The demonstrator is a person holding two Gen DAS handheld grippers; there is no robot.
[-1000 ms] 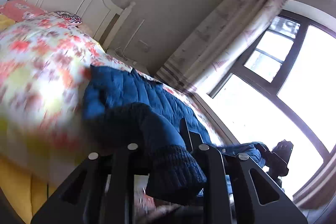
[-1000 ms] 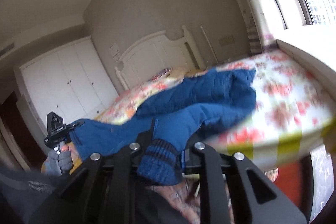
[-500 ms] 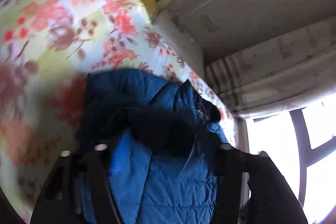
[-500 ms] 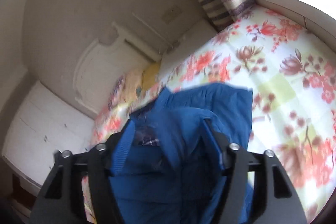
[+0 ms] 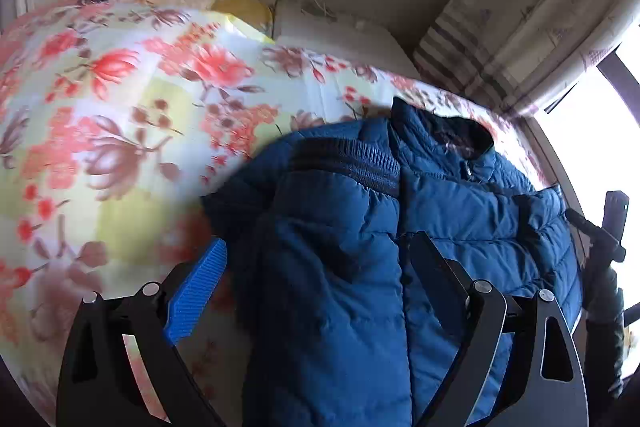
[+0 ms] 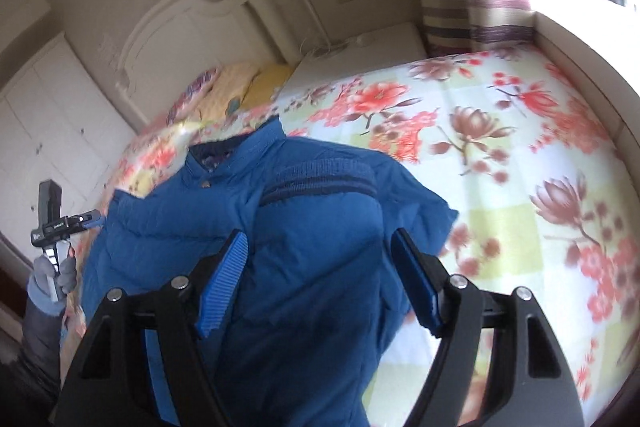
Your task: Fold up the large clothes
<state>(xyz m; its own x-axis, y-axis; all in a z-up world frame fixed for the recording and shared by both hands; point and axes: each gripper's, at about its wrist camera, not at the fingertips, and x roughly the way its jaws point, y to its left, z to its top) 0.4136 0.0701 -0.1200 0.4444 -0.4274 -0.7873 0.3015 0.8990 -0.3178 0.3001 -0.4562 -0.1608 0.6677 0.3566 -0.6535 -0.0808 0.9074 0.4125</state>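
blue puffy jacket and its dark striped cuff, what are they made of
Blue puffy jacket: looks like a smooth synthetic shell, slightly sheened, quilted in padded horizontal channels; the filling cannot be seen. Dark striped cuff: ribbed knit, matte, with fine vertical ridges.

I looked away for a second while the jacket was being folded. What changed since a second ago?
Both sleeves were carried in over the blue jacket and let go: the left tool and right tool, each shut on a knit cuff a second ago, now stand open above it. The cuffs now lie across the chest. The jacket remains on the floral bedspread.
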